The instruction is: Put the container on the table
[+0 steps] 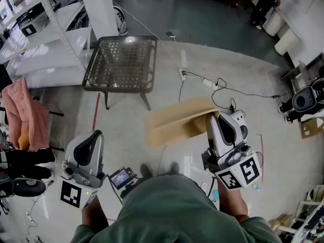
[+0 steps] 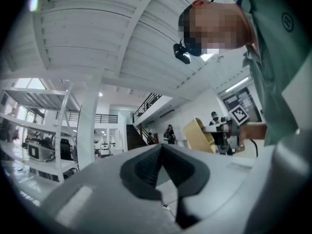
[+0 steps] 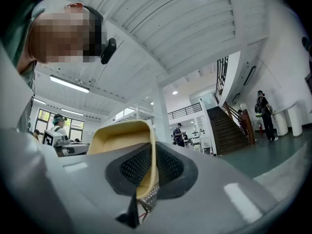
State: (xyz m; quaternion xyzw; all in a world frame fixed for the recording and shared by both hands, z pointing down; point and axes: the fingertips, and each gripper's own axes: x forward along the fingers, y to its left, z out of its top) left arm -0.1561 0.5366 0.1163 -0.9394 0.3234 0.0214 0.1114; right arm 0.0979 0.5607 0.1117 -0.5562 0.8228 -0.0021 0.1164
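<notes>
The right gripper [image 1: 212, 121] is clamped on the thin wall of the tan container [image 1: 174, 121]. The container hangs in the air on the near side of the table [image 1: 119, 65], well apart from it, I think to be carried there level. The left gripper [image 1: 93, 136], nearer to the person than the table, has its jaws together with nothing between them. The table top is a dark bare mesh. It stands on a grey floor [image 1: 212, 24], with white shelves [image 1: 45, 39] to its left and cables [image 1: 212, 81] to its right.

FLOOR: pale concrete floor [image 1: 243, 59], darker teal strip [image 1: 202, 19] beyond | LEFT: white shelving rack [image 1: 45, 39], white pillar [image 1: 98, 6], pink cloth [image 1: 25, 115] | CABLING: power strip [image 1: 183, 75] on the floor | OVERHEAD: white slatted ceiling [image 3: 185, 23], lit strip light [image 3: 68, 84] | FAR: dark-railed staircase [image 3: 229, 128]
</notes>
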